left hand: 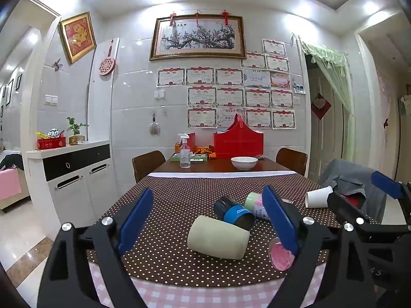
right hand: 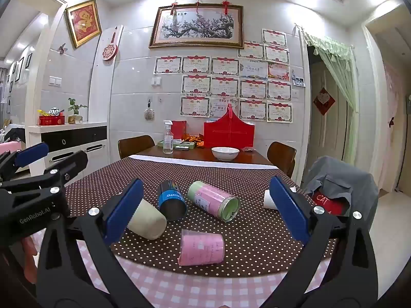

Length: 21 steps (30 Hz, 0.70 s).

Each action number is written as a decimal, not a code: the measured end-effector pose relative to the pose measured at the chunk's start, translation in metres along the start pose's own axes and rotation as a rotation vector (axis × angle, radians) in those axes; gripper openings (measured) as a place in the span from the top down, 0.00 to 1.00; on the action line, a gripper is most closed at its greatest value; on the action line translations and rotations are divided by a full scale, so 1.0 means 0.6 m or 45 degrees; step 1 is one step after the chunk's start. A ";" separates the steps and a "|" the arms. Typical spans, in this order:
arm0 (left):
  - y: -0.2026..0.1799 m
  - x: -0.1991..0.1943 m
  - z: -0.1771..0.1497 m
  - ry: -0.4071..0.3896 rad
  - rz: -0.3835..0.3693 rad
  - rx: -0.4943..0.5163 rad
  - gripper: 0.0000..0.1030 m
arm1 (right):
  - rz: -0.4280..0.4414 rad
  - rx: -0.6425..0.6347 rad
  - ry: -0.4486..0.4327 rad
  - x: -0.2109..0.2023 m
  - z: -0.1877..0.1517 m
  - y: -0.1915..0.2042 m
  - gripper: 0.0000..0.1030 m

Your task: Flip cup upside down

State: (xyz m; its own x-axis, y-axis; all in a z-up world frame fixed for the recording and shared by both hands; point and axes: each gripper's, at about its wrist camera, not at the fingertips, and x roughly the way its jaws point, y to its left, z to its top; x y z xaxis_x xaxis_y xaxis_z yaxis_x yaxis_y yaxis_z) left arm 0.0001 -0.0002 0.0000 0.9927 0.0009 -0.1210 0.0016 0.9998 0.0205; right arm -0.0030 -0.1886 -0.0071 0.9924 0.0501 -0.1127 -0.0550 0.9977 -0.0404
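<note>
— On the dotted brown cloth [left hand: 179,200], from the left wrist view, what lies where?

— Between the spread blue pads of the left gripper [left hand: 208,220], which holds nothing, a cream cup [left hand: 218,240] lies on its side. Just behind it, touching or nearly so, lies a dark cup with a blue band [left hand: 235,211], and behind that a green-and-pink cup [left hand: 254,204], partly hidden by the right pad. A small pink cup [left hand: 281,255] peeks out below that pad. Farther right a white paper cup [left hand: 317,197] lies on its side near the right gripper [left hand: 359,197], whose jaws stand apart around nothing.

— And from the right wrist view?

— Its own gripper [right hand: 208,210] is wide open and empty above the table. The pink cup [right hand: 201,247] lies on its side near the cloth's front edge. The cream cup [right hand: 149,220] sits partly behind the left pad; the banded cup [right hand: 170,200] and green-and-pink cup [right hand: 214,200] lie beyond. The paper cup [right hand: 269,200] shows behind the right pad. At far left, the left gripper [right hand: 48,159] is open.
</note>
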 end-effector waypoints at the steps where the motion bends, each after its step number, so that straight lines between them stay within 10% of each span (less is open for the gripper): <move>1: 0.000 0.000 0.000 0.000 -0.001 0.000 0.17 | 0.001 0.001 0.003 0.000 0.000 0.000 0.06; 21: 0.000 0.000 0.000 0.000 0.000 0.005 0.17 | 0.000 -0.001 0.004 0.001 -0.002 -0.001 0.06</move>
State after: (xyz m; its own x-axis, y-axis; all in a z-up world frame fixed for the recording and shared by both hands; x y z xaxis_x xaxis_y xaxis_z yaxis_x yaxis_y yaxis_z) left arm 0.0000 -0.0004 -0.0001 0.9927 0.0006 -0.1208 0.0023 0.9997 0.0241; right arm -0.0026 -0.1892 -0.0084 0.9920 0.0499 -0.1157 -0.0550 0.9976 -0.0412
